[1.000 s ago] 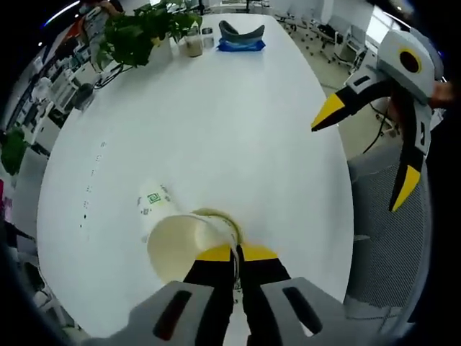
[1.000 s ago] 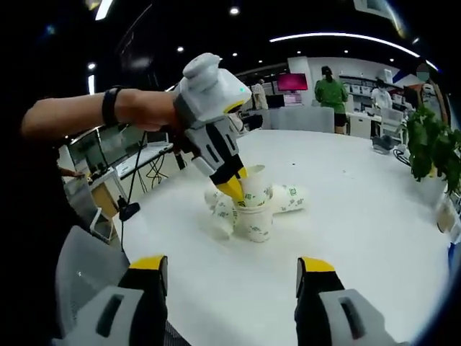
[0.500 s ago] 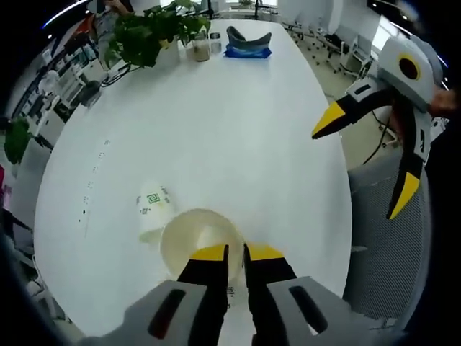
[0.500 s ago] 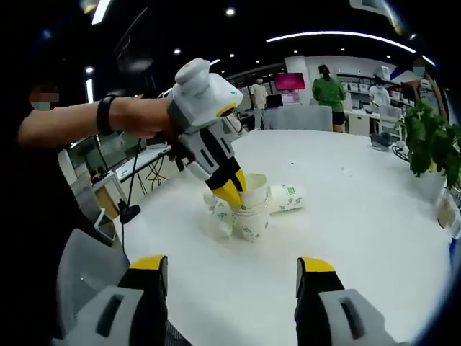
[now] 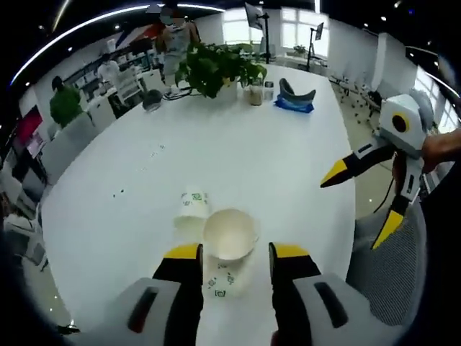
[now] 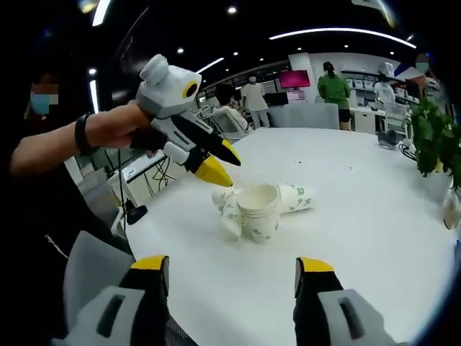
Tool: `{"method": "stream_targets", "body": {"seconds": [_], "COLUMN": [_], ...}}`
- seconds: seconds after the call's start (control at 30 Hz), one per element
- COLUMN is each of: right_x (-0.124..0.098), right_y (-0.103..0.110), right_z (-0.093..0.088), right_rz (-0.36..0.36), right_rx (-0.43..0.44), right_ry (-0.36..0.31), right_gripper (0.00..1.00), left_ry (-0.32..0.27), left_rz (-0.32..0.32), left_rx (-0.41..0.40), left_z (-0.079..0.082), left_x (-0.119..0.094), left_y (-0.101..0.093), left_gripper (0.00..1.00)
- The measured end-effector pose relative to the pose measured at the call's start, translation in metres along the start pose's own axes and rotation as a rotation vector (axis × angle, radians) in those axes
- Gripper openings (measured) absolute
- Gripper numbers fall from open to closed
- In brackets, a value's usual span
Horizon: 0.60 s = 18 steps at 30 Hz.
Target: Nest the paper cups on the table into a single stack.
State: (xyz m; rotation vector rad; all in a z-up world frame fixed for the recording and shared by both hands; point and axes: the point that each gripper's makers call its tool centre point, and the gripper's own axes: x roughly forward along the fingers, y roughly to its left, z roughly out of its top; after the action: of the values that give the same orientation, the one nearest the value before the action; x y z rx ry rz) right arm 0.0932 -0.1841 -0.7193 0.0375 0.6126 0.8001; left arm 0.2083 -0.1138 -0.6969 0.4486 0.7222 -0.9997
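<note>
Both views are bright over the white counter (image 5: 274, 166), which washes out to near pure white and carries only faint, soft shadows under the paper cups (image 5: 229, 232). Light comes from ceiling strips (image 6: 338, 32) and round spots overhead, and from windows (image 5: 238, 13) at the far end in the left gripper view. The room behind is dim in the right gripper view. Fisheye bending curves the counter edge, and detail softens toward the borders. Distant people and the plant (image 5: 216, 68) are slightly blurred.
</note>
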Motion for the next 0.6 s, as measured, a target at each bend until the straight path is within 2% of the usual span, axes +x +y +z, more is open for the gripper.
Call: {"method": "stream_targets", "body": {"seconds": [0.07, 0.13, 0.33, 0.43, 0.5, 0.6], "right_x": [0.005, 0.013, 0.034, 0.053, 0.067, 0.086], "right_y": [0.003, 0.010, 0.039, 0.052, 0.057, 0.058], "right_z": [0.003, 0.008, 0.018, 0.015, 0.015, 0.015], "right_rz": [0.016, 0.047, 0.146, 0.187, 0.192, 0.193], "right_rx": [-0.007, -0.019, -0.056, -0.029, -0.020, -0.011], "right_ry": [0.005, 0.015, 0.045, 0.093, 0.109, 0.141], "right_gripper": [0.71, 0.71, 0.67, 0.67, 0.66, 0.65], "left_ry": [-0.009, -0.028, -0.073, -0.093, -0.093, -0.079], "left_rz": [0.032, 0.078, 0.147, 0.189, 0.212, 0.245], "left_rx": [-0.013, -0.059, -0.160, -0.236, -0.270, -0.340], "left_z": [-0.007, -0.020, -0.042, -0.062, -0.075, -0.103], "left_x": [-0.009, -0.023, -0.054, -0.068, -0.074, -0.081], "left_y": [0.004, 0.010, 0.008, 0.008, 0.008, 0.007], "left_gripper": [0.36, 0.38, 0.39, 0.39, 0.39, 0.41]}}
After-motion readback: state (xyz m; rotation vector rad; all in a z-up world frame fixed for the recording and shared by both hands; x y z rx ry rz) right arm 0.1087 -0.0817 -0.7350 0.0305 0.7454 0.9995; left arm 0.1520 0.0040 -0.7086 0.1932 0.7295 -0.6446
